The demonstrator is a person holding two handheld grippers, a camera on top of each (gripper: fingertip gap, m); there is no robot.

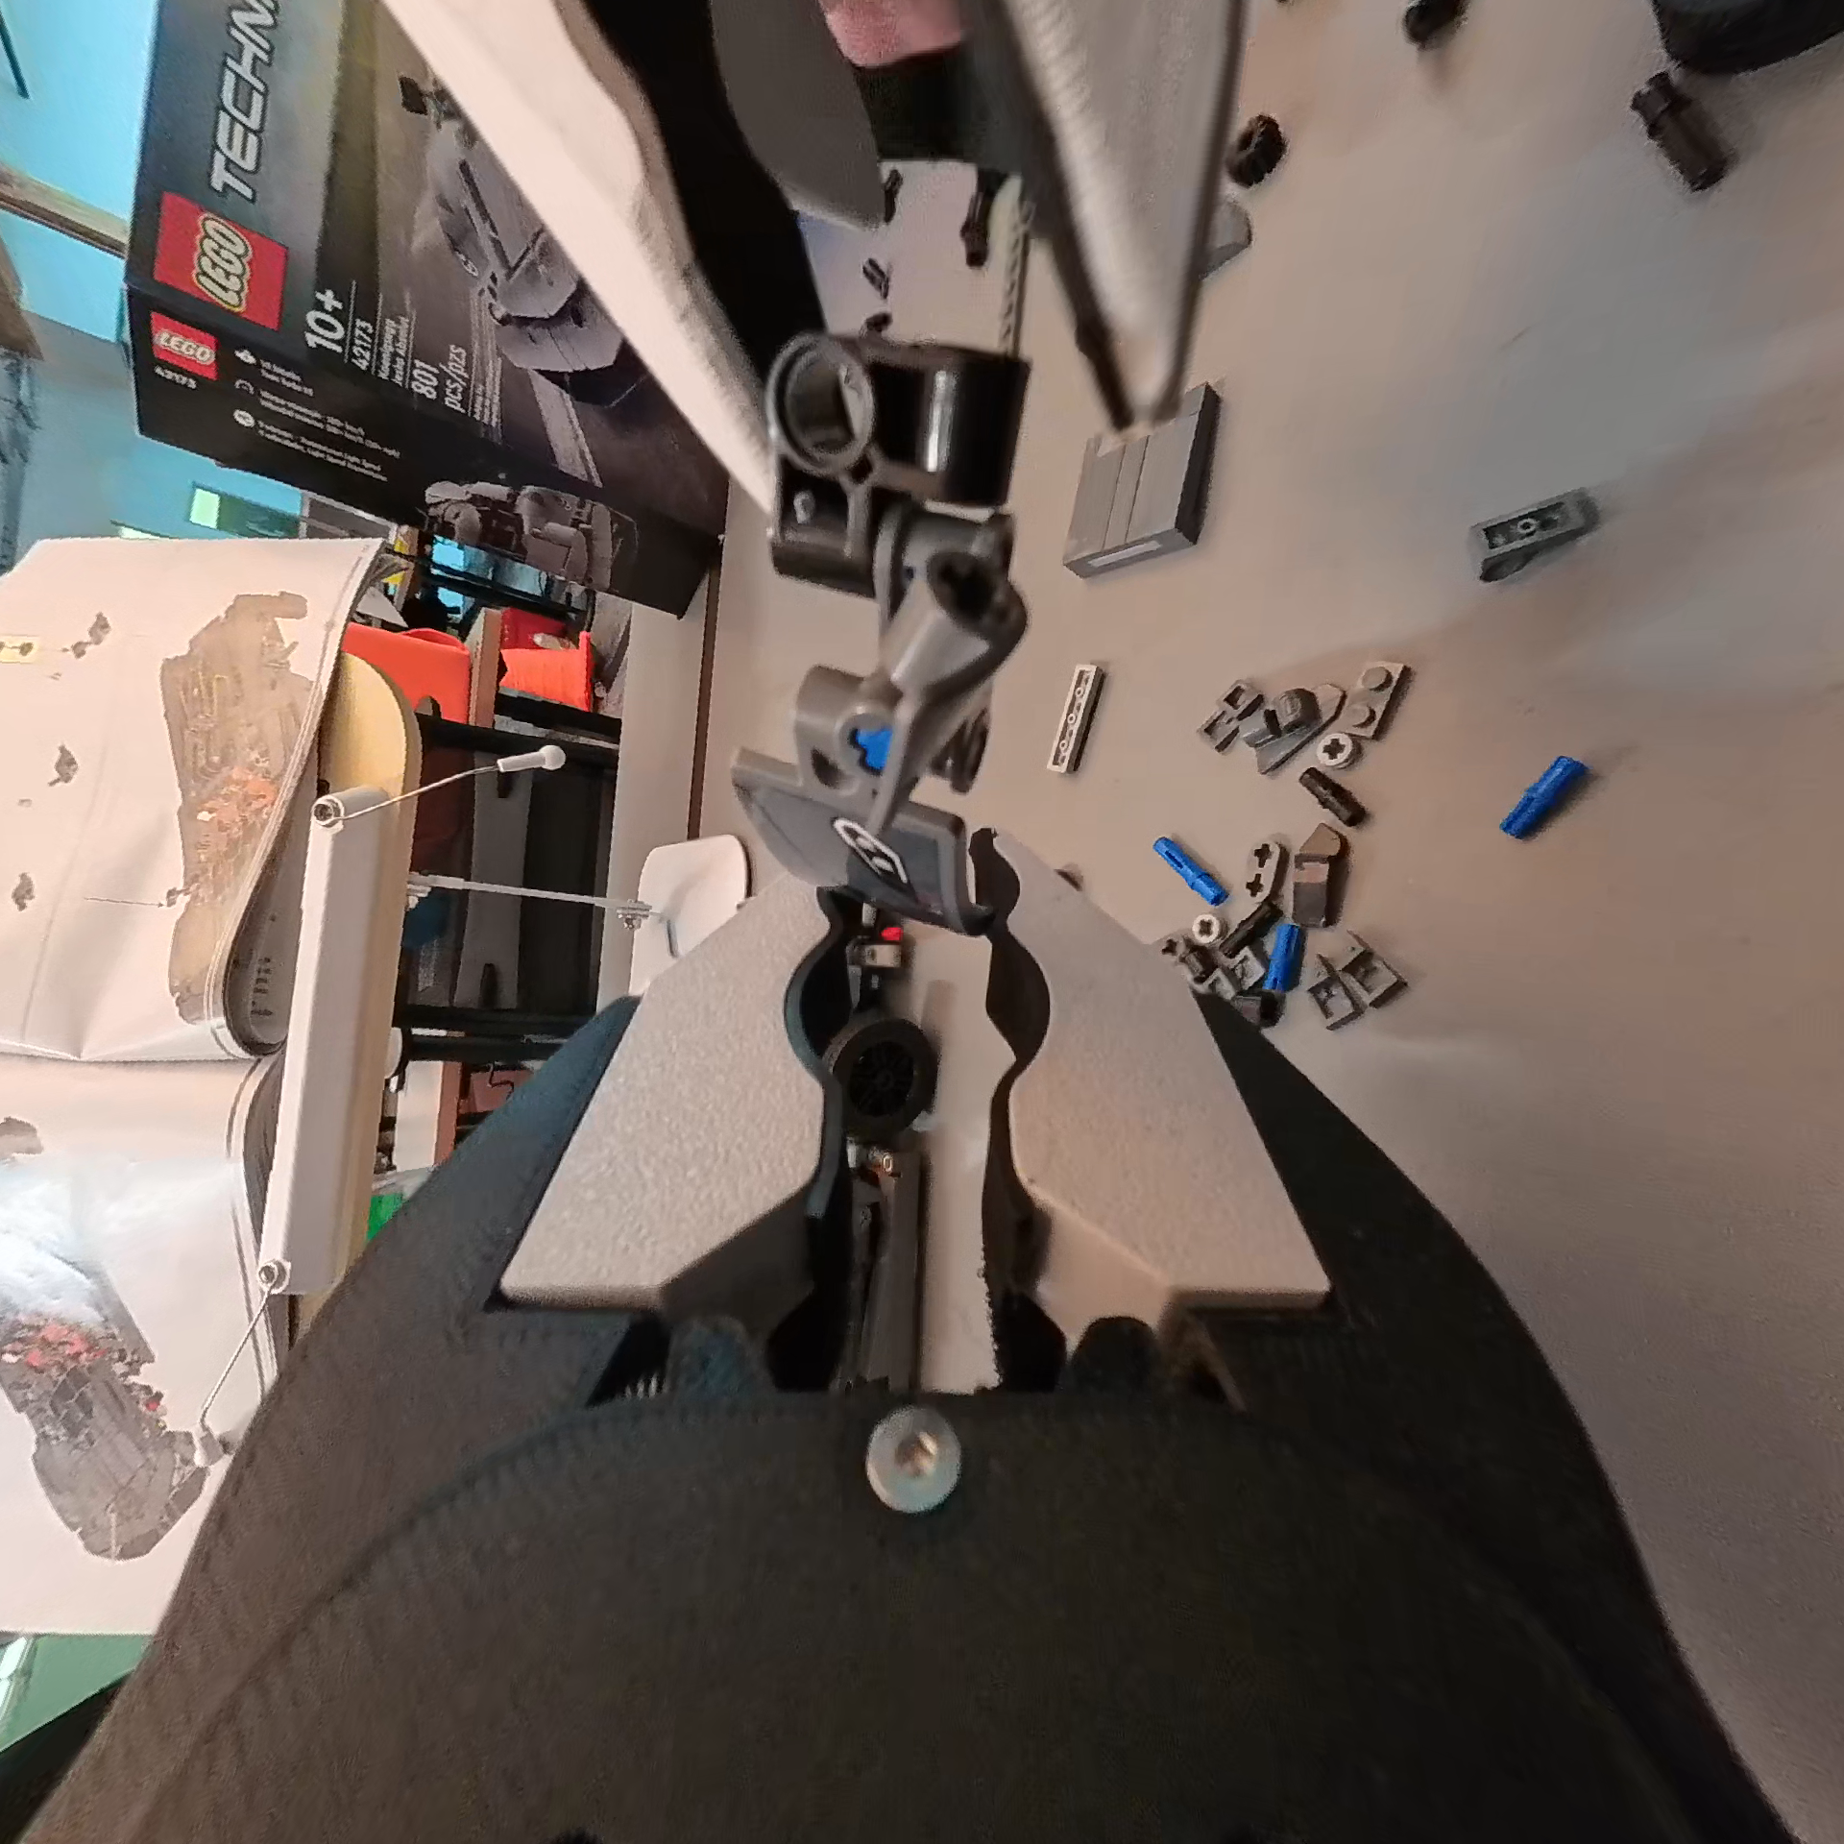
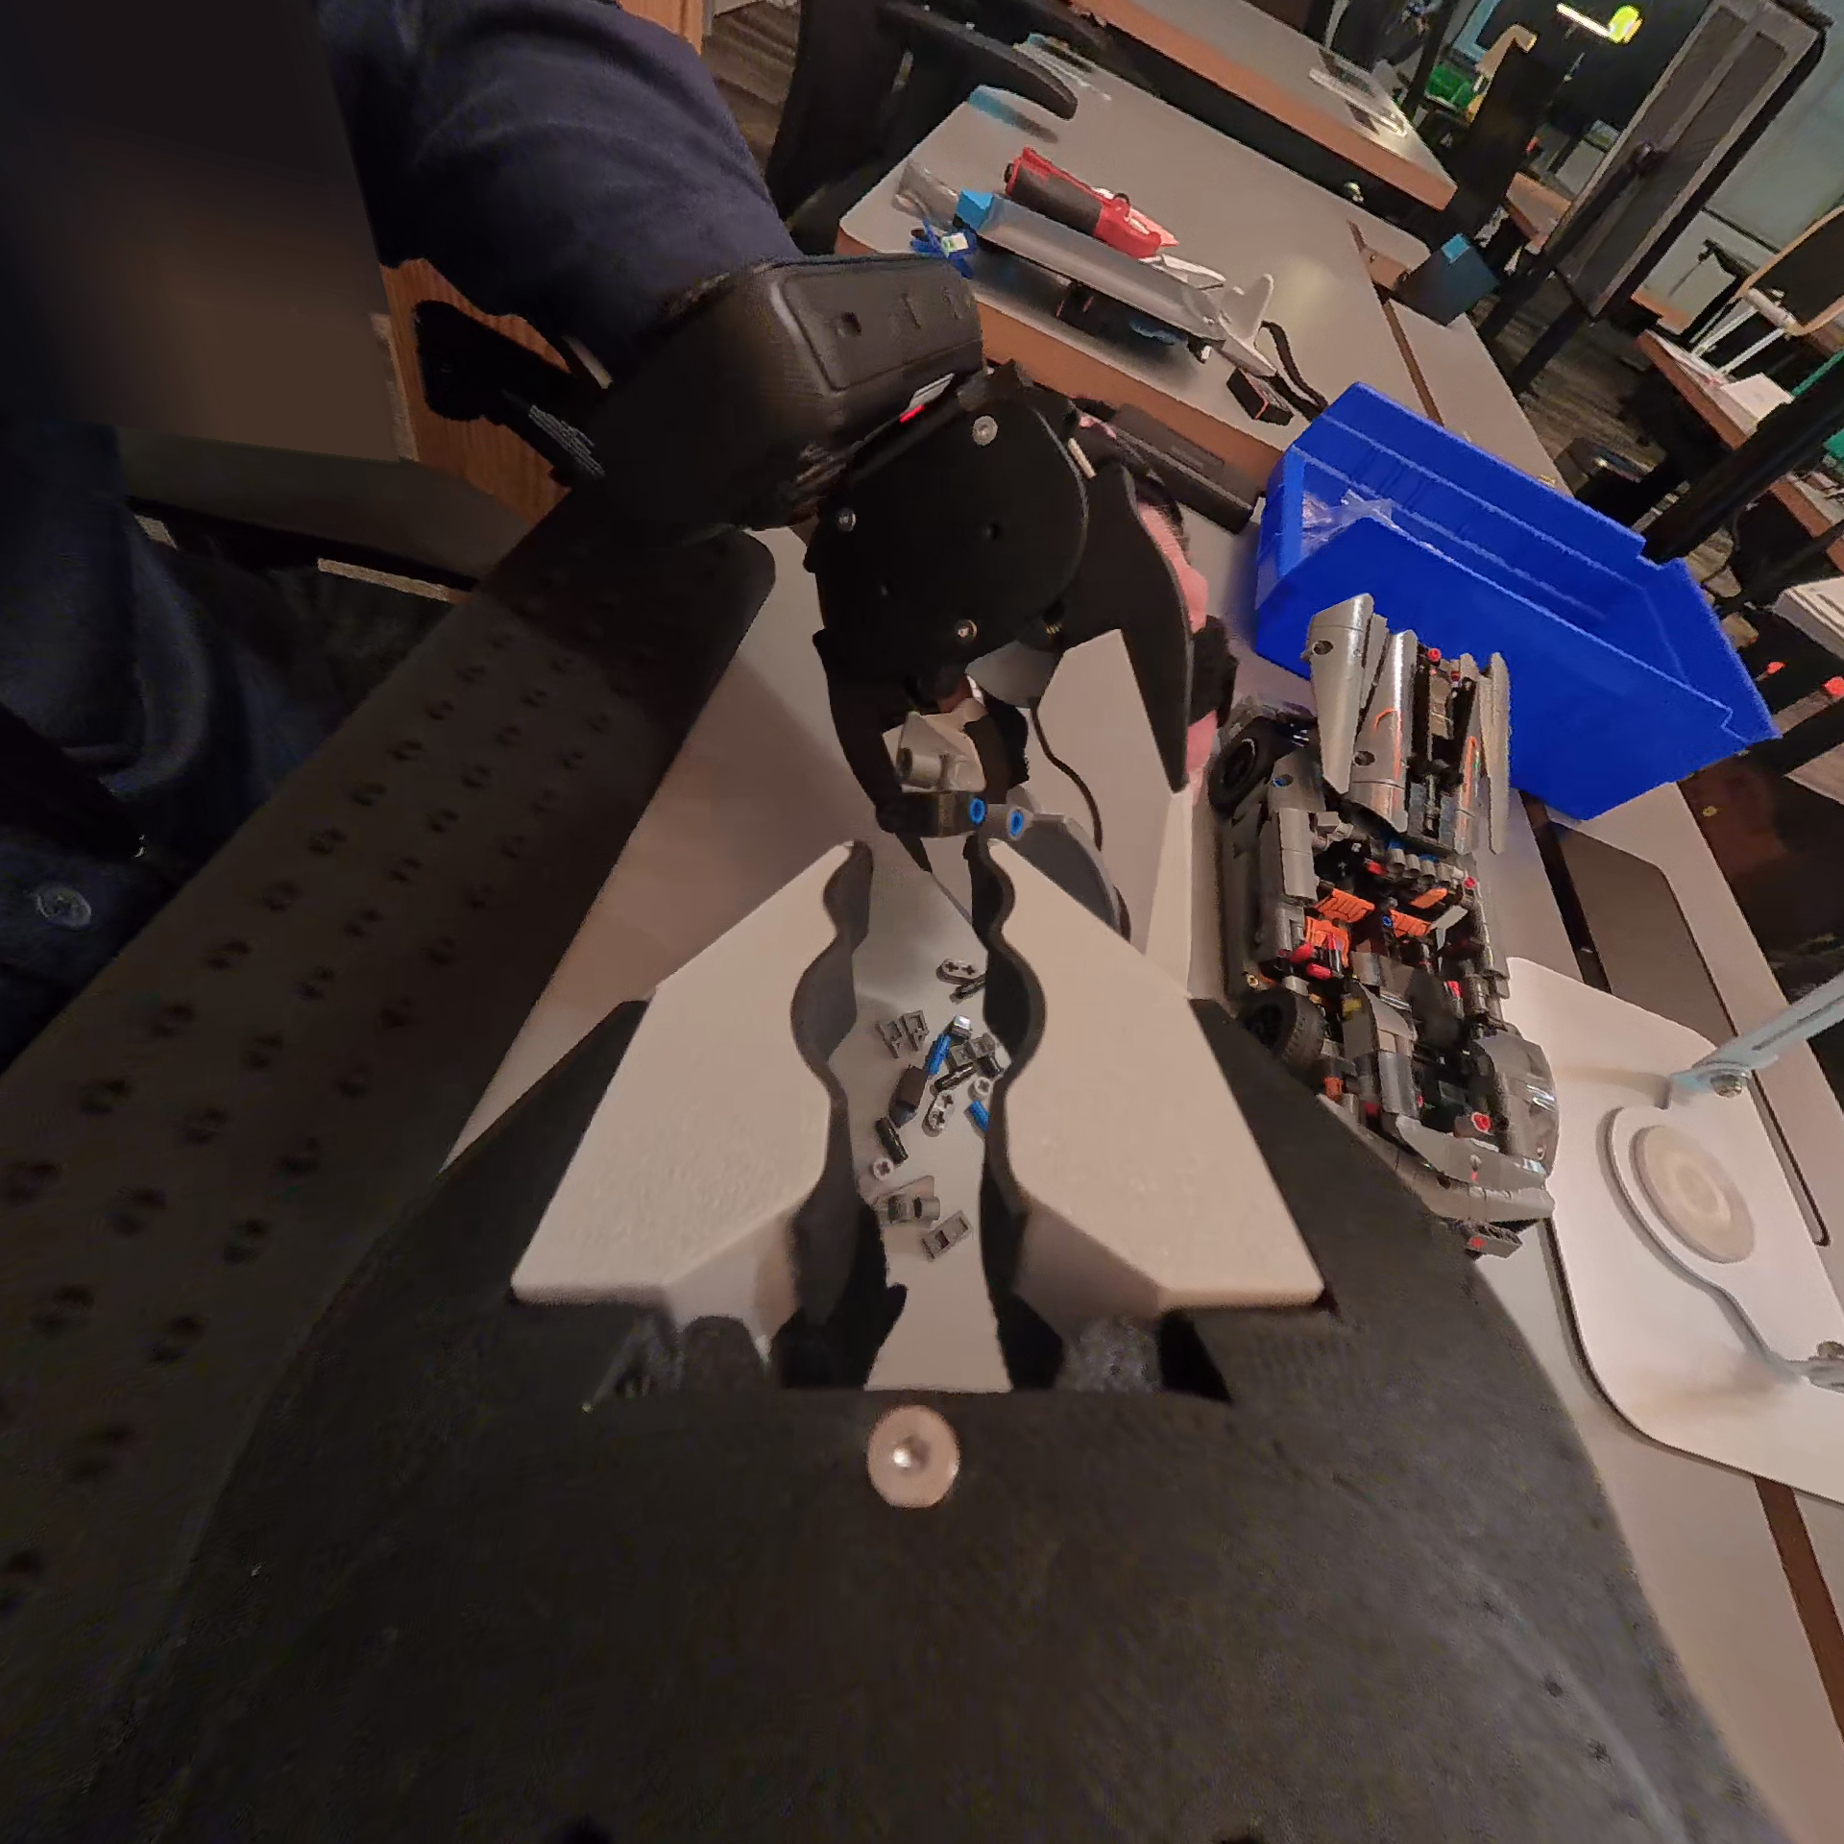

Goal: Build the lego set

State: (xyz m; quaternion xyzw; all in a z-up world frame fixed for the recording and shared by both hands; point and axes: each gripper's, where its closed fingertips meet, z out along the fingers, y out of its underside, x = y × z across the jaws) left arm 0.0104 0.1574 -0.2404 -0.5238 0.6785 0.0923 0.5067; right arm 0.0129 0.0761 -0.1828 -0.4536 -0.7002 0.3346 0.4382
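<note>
Holding: left gripper [image 1: 973, 878] clamps the sub-assembly [image 1: 898, 599] by its curved panel, in the air above the table [image 1: 1597, 1297].
Right gripper [image 2: 923, 848]: slightly parted, empty, tips near the sub-assembly.
Handling: light, rigid plastic; pinned joints may swivel, so grip the black connector [image 1: 898, 419].
Car [image 2: 1397, 958]: beside blue bin [image 2: 1497, 599].

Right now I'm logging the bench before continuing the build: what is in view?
Sub-assembly: one, grey and black, blue pin, clamped at left tool's tip.
Loose pieces: many, grey, black, blue, scattered on table.
Car model: one, grey with orange, on table.
Bin: one, blue, behind car.
Set box: one, black, table's far edge.
Instruction booklet: one, open, on stand.
Left tool: shut on sub-assembly.
Right tool: open, empty.
</note>
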